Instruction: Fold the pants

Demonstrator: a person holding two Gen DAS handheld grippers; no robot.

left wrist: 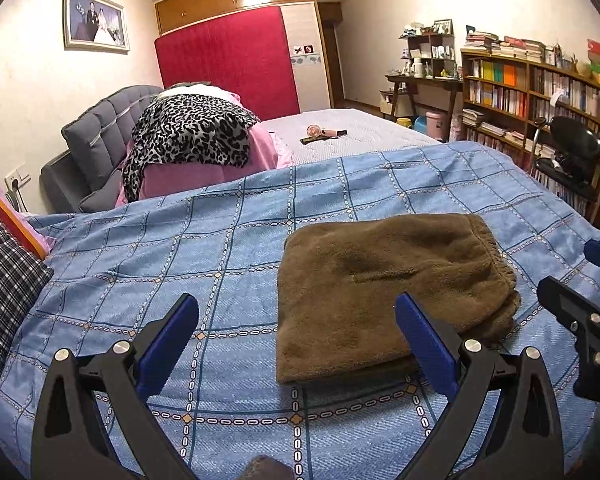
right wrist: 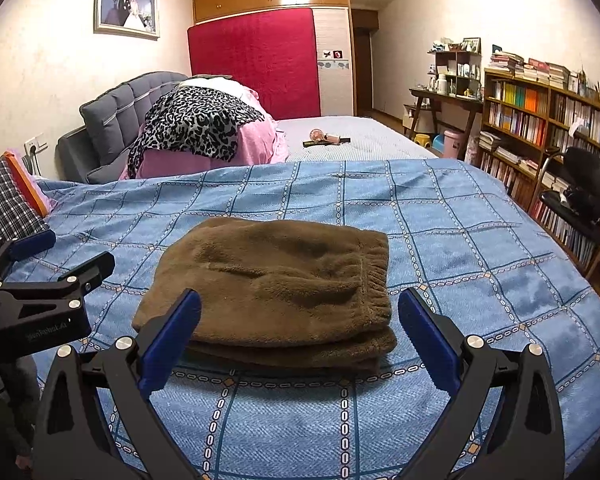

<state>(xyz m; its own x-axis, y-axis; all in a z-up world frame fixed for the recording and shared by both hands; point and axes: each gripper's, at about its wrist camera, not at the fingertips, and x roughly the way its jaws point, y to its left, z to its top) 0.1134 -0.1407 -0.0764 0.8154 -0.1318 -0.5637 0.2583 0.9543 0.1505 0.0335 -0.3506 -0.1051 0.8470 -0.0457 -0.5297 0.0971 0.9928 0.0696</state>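
Observation:
Brown fleece pants [left wrist: 384, 292] lie folded in a thick stack on the blue checked bedspread [left wrist: 180, 248], elastic waistband to the right. My left gripper [left wrist: 296, 312] is open and empty, held just in front of the stack's near left corner. In the right wrist view the pants [right wrist: 276, 288] lie straight ahead on the bedspread [right wrist: 480, 240]. My right gripper [right wrist: 298, 312] is open and empty, its fingers apart on either side of the stack's near edge. Each gripper shows at the edge of the other's view: the right gripper [left wrist: 580, 312] and the left gripper [right wrist: 36, 280].
A plaid pillow [left wrist: 4, 292] lies at the left edge of the bed. A pile of leopard-print and pink bedding [left wrist: 196, 144] sits behind by a grey headboard. A small fan [left wrist: 320, 133] lies on the far mattress. A bookshelf [left wrist: 532, 96] and black chair [left wrist: 572, 156] stand right.

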